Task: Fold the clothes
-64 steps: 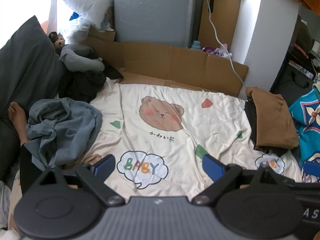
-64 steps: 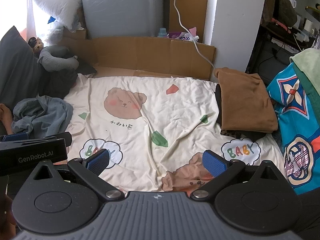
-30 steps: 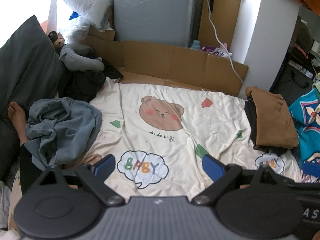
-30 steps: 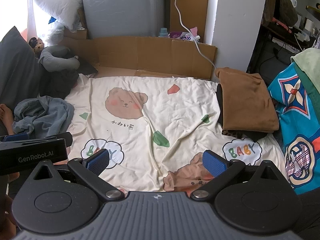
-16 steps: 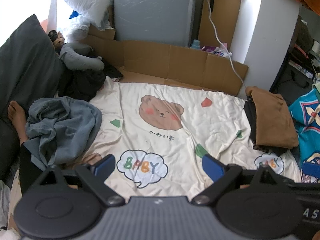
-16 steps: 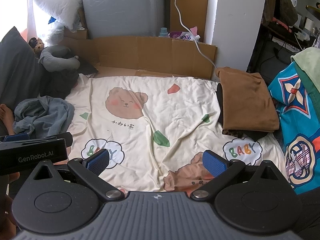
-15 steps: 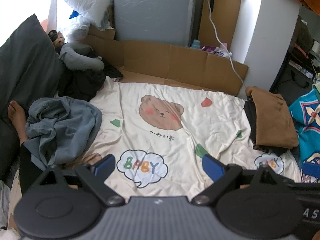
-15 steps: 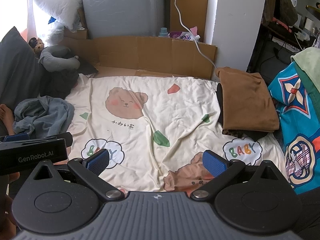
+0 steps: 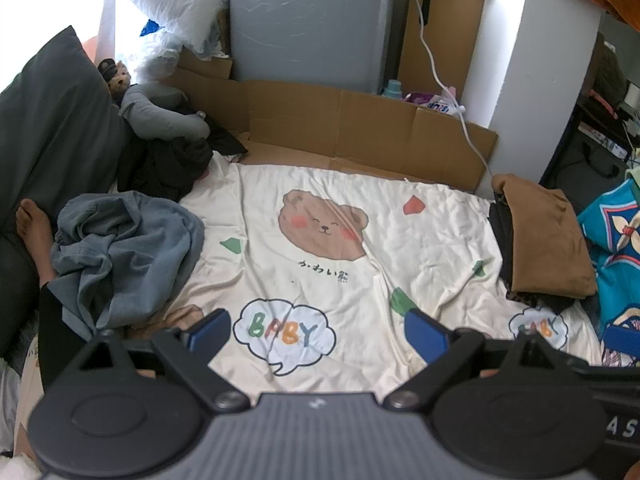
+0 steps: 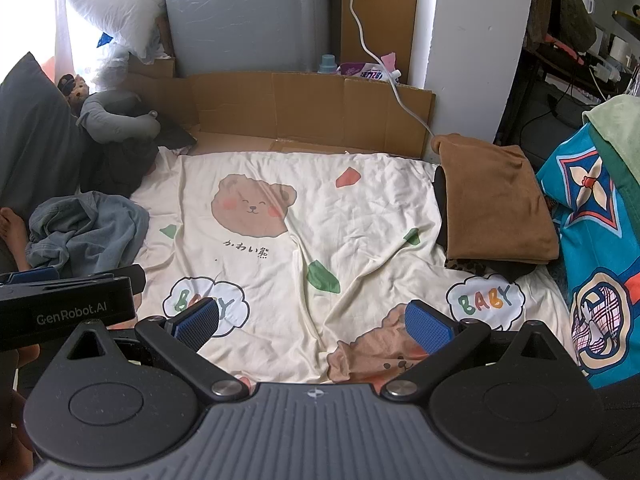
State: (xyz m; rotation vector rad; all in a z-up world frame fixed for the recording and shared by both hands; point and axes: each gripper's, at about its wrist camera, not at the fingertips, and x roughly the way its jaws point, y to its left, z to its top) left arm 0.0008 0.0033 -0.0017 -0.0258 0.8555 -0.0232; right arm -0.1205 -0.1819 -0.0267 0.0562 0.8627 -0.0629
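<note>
A crumpled grey-blue garment (image 9: 120, 256) lies at the left edge of a cream bear-print sheet (image 9: 340, 280); it also shows in the right wrist view (image 10: 84, 232). A folded brown garment (image 9: 544, 240) rests on a dark folded pile at the right, also seen in the right wrist view (image 10: 496, 200). My left gripper (image 9: 316, 332) is open and empty above the sheet's near edge. My right gripper (image 10: 316, 322) is open and empty, to the right of the left one, whose body (image 10: 68, 304) shows at the left.
Cardboard (image 9: 360, 120) lines the far side before a grey cabinet (image 9: 308, 20). A dark pillow (image 9: 52, 120), a grey plush (image 9: 160, 116) and a bare foot (image 9: 32, 224) are at the left. A teal patterned cloth (image 10: 592, 248) is at the right. A white cable (image 10: 384, 64) hangs behind.
</note>
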